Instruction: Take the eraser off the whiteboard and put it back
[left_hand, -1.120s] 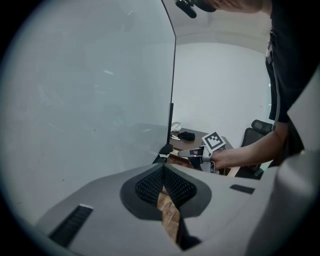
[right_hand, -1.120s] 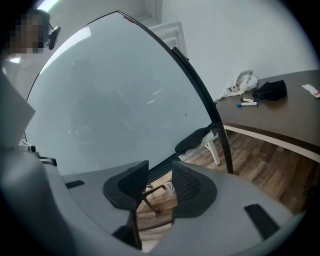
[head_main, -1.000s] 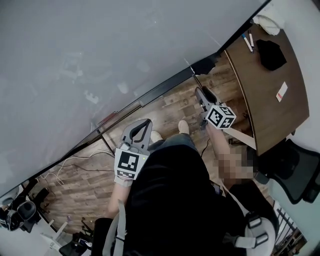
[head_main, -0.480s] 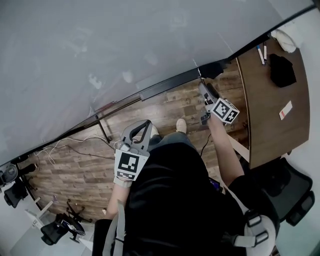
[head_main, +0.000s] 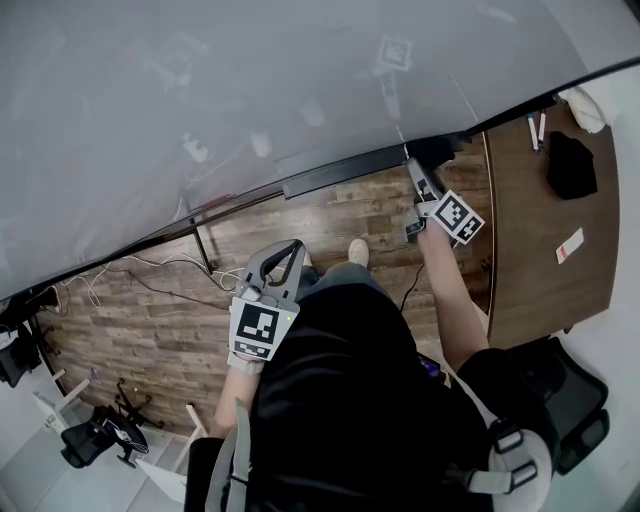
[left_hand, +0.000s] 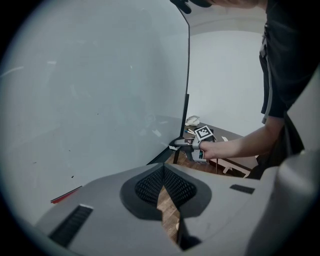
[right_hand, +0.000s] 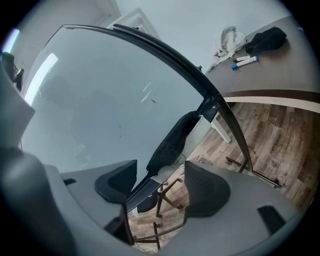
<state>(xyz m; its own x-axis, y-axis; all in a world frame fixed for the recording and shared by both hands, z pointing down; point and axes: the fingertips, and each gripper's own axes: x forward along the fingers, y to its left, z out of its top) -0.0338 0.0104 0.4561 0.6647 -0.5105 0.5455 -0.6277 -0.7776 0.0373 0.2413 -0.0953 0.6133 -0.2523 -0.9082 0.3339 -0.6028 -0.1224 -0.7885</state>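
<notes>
The dark, fuzzy eraser (right_hand: 172, 142) clings to the whiteboard (right_hand: 100, 105) just above its black lower frame. In the head view the eraser (head_main: 432, 150) is a dark patch at the board's lower right corner. My right gripper (right_hand: 157, 187) points at it from a short way off. Its jaws are opening, and nothing is between them. In the head view, that right gripper (head_main: 418, 175) reaches out just below the eraser. My left gripper (head_main: 292, 247) hangs in front of the person's body, shut and empty, well to the left. From the left gripper (left_hand: 162, 172) view, the right gripper (left_hand: 182, 144) shows far ahead by the board's edge.
A brown table (head_main: 525, 260) stands right of the board with a black cloth (head_main: 571, 165), markers (head_main: 535, 128) and a paper slip (head_main: 568, 245). A black chair (head_main: 575, 400) is behind on the right. Cables (head_main: 120, 275) lie on the wood floor under the board.
My right gripper has moved toward the board's lower corner and the eraser, and its jaws have spread. The left gripper has stayed where it was.
</notes>
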